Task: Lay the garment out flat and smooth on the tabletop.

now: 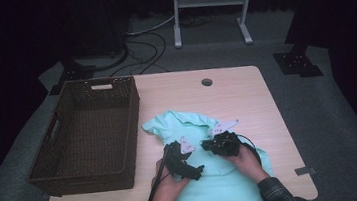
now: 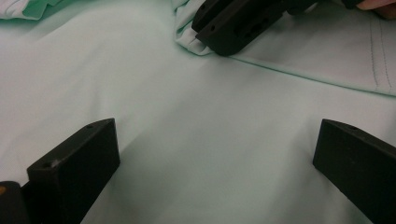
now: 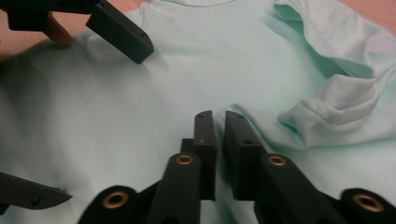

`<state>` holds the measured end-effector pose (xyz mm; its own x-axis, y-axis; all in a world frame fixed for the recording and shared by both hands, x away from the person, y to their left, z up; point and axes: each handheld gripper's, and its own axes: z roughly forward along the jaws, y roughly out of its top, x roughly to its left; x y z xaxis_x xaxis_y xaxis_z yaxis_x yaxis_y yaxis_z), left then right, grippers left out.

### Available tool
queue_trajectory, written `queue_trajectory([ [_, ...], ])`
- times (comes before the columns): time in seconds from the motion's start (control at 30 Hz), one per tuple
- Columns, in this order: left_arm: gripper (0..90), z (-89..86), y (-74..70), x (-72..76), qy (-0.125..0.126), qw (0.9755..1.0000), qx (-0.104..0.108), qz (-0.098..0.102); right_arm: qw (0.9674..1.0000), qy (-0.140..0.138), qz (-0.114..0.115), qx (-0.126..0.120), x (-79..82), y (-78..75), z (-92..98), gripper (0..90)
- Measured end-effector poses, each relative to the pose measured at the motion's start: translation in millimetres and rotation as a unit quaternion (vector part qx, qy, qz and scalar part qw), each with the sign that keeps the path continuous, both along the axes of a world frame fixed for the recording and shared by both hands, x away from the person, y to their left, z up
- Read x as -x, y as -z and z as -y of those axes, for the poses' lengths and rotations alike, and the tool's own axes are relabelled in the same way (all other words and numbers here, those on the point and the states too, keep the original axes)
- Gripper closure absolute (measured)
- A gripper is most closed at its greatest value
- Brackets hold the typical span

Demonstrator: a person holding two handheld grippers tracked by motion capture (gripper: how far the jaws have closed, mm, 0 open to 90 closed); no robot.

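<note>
A mint-green shirt point(image 1: 210, 177) lies flat on the bench toward its near right corner, its long axis running from the near edge away toward the far edge. The collar end points to the far edge, and the hem hangs at or just over the near edge. One sleeve point(image 1: 155, 125) spreads toward the left edge, and a fold of fabric point(image 3: 327, 107) is bunched up beside the right gripper.

The right gripper point(image 3: 215, 122) sits on the middle of the shirt with its jaws nearly together; a thin ridge of cloth seems to be pinched between them, though the gap is too narrow to be sure. The left gripper point(image 2: 212, 154) rests just beside it, jaws spread wide over smooth fabric and gripping nothing.

A dark wicker basket point(image 1: 119, 132) stands along the bench's left edge, near the shirt's sleeve.
</note>
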<state>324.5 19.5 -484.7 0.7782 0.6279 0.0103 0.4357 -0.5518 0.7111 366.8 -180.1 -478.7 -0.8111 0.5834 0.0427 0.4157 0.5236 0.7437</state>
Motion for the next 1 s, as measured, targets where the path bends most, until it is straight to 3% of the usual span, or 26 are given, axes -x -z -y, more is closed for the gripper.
queue_trajectory([
  [0.67,0.0,0.2,0.0,0.1,0.0,1.0,0.0,0.0,0.9998,0.012,0.006,-0.012,-4.4,-11.5,14.5,88.3],
  [1.0,0.0,0.3,0.1,0.1,0.0,1.0,0.0,0.001,0.9996,0.017,0.008,-0.021,-14.4,-19.4,27.0,88.7],
])
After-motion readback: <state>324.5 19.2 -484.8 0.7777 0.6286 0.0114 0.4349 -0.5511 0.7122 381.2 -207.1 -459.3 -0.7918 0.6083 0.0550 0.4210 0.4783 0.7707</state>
